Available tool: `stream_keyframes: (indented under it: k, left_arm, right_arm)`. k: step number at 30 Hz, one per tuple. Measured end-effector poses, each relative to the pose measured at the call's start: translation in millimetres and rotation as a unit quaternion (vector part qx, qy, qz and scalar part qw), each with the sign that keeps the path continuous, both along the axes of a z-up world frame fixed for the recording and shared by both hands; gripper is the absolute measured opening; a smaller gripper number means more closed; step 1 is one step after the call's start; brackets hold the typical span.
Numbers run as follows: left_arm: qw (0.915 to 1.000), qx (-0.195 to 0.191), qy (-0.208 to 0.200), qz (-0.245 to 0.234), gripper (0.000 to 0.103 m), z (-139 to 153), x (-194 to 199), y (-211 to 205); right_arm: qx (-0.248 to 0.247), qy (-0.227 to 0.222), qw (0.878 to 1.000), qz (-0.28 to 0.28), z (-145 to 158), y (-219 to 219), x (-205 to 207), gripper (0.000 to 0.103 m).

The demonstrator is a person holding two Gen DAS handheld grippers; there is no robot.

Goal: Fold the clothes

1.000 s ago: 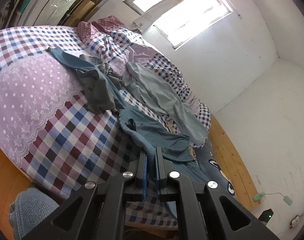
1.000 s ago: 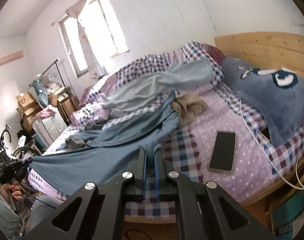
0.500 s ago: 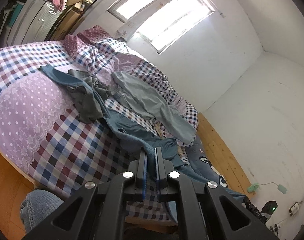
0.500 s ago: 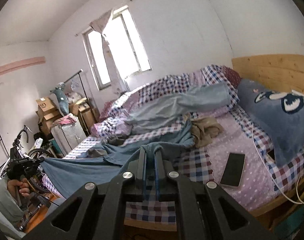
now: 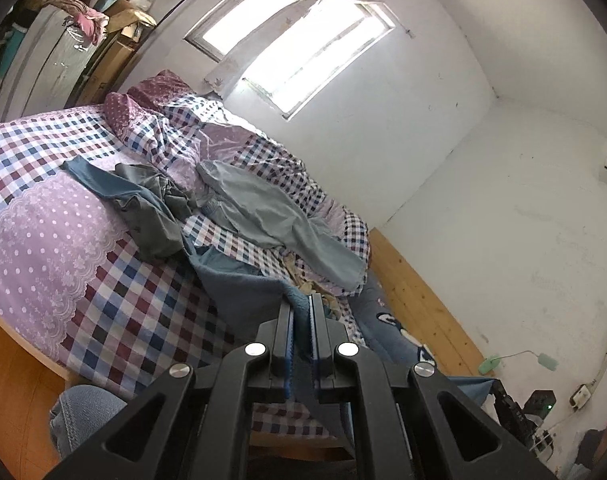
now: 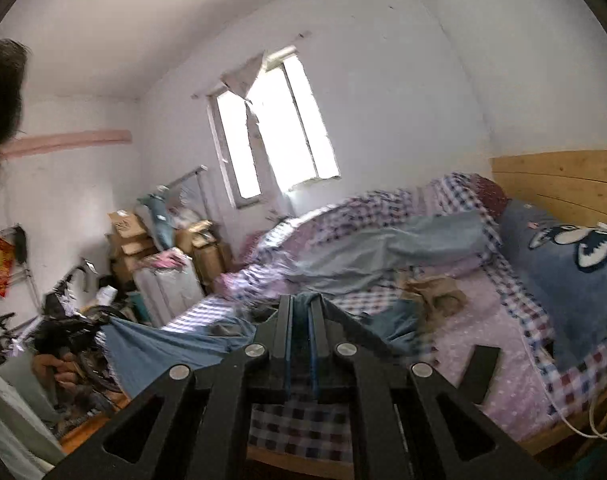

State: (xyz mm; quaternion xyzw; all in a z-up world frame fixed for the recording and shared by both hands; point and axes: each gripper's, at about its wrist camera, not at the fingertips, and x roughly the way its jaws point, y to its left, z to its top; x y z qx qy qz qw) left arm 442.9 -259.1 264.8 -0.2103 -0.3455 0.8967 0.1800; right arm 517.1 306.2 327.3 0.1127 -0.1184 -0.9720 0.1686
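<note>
A blue garment [image 5: 239, 284] hangs stretched between both grippers above the front of the bed; its far end [image 5: 99, 180] still trails over the quilt. My left gripper [image 5: 301, 300] is shut on one edge of it. In the right wrist view the same blue garment [image 6: 163, 348] sags from my right gripper [image 6: 301, 300], shut on it, toward the other gripper held in a hand [image 6: 55, 364] at the left. A pale blue garment [image 5: 271, 216] and a grey garment [image 5: 155, 216] lie crumpled on the bed.
The bed carries a checked and purple dotted quilt [image 5: 63, 240], a blue cartoon pillow [image 6: 575, 264], a tan cloth [image 6: 435, 292] and a black phone [image 6: 481, 372]. Wooden headboard [image 6: 559, 180] at right. Boxes, a suitcase [image 6: 167, 284] and a bicycle crowd the left.
Both grippers have risen and pulled back from the bed, lifting the blue garment off the quilt and drawing it taut. The right wrist view now tilts upward and is blurred.
</note>
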Motion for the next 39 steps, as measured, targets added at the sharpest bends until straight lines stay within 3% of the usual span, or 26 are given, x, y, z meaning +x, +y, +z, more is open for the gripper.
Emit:
stream_keyframes:
  k: [7, 14, 23, 29, 34, 36, 37, 38, 39]
  left_arm:
    - [0.9981, 0.007, -0.06, 0.008, 0.005, -27, -34, -6]
    - [0.9903, 0.002, -0.138, 0.021, 0.006, -73, -80, -6]
    - [0.9626, -0.002, -0.268, 0.042, 0.006, -165, -145, 1]
    - [0.9456, -0.018, -0.32, 0.057, 0.006, -217, -197, 14]
    - [0.9473, -0.029, -0.314, 0.058, 0.006, -232, -223, 19]
    - [0.9494, -0.035, -0.307, 0.053, 0.015, -232, -229, 19]
    - [0.9521, -0.033, -0.3, 0.05, 0.022, -229, -230, 17]
    - [0.9549, -0.031, -0.292, 0.047, 0.041, -225, -231, 14]
    - [0.9575, -0.029, -0.284, 0.044, 0.06, -222, -232, 11]
  right_arm:
    - [0.011, -0.087, 0.996, -0.035, -38, 10, -40, 0.005]
    - [0.044, -0.177, 0.982, -0.058, -83, 16, -89, 0.005]
    - [0.072, -0.308, 0.946, -0.065, -175, 14, -172, 0.006]
    - [0.1, -0.381, 0.916, -0.079, -235, 16, -240, 0.006]
    - [0.114, -0.41, 0.899, -0.102, -263, 17, -278, 0.008]
    - [0.109, -0.419, 0.894, -0.114, -266, 20, -283, 0.011]
    - [0.104, -0.418, 0.894, -0.122, -267, 21, -284, 0.024]
    - [0.099, -0.416, 0.894, -0.132, -267, 24, -283, 0.044]
    - [0.09, -0.412, 0.895, -0.144, -265, 27, -281, 0.049]
